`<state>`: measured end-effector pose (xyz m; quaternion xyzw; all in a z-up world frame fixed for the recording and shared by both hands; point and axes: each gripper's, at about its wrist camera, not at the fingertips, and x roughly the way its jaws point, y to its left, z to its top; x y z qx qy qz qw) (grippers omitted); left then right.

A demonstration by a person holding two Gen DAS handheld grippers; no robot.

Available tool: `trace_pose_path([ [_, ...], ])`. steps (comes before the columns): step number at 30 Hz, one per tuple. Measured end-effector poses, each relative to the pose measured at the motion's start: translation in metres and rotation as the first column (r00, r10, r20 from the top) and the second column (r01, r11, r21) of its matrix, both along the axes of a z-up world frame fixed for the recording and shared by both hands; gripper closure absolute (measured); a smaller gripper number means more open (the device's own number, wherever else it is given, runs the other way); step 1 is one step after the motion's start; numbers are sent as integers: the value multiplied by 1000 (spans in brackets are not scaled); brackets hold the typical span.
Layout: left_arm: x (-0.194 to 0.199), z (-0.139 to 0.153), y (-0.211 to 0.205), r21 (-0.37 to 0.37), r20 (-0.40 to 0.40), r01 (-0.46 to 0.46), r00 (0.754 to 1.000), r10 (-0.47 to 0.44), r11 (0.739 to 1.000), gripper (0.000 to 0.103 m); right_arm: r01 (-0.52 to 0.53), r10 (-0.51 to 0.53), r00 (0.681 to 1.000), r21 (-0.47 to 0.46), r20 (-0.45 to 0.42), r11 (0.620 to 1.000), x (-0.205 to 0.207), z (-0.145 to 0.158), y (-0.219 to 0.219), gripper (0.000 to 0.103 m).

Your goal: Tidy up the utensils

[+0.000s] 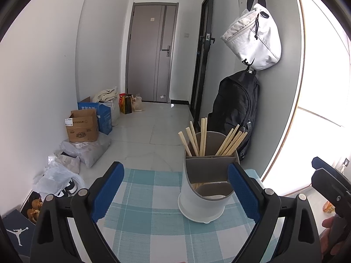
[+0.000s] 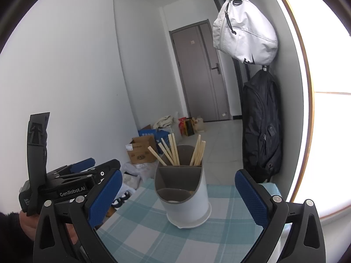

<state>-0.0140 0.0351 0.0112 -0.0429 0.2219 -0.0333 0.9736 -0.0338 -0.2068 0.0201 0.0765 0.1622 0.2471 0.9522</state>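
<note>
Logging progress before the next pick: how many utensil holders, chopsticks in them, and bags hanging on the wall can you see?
Utensil holder: 1
Chopsticks: 9 (5 in the left rear compartment, 4 in the right; the right bunch overlaps, so approximate)
Hanging bags: 2 (white sling bag, black backpack)
Total: 12

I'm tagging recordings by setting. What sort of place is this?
Probably a home entryway: a grey entry door, a black backpack hung on the wall, cardboard boxes along the floor, and a chopstick holder on a checked tablecloth.
</note>
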Motion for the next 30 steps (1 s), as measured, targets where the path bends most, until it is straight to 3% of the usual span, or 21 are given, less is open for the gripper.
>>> trace_pose_path([
  [30, 3, -4, 6, -16, -21, -27, 999, 27, 1000, 10, 12, -12, 1000, -25, -5, 1000, 2, -4, 3, 0],
])
